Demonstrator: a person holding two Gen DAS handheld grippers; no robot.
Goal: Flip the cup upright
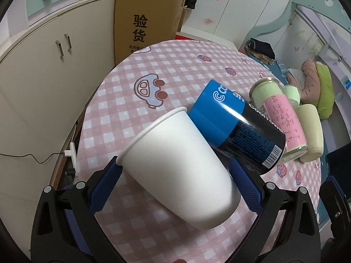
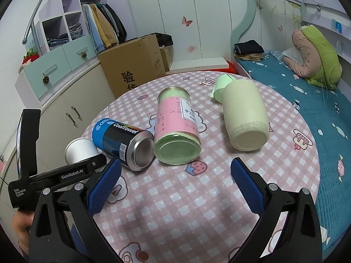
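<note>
A white paper cup [image 1: 175,166] is held tilted between the blue pads of my left gripper [image 1: 175,175], its rim up and to the left, its base down toward the right. The left gripper is shut on it just above the pink checked tablecloth [image 1: 153,81]. In the right wrist view the cup [image 2: 80,150] shows at the left behind the left gripper's body [image 2: 54,175]. My right gripper [image 2: 175,182] is open and empty over the near part of the table.
A blue and black can [image 2: 122,142], a pink-labelled jar [image 2: 175,129] and a cream cup [image 2: 245,120] lie on their sides on the table. A green paper cup [image 2: 221,87] lies behind the cream one. A cardboard box [image 1: 149,17] and cupboards stand beyond; a bed [image 2: 307,100] is at the right.
</note>
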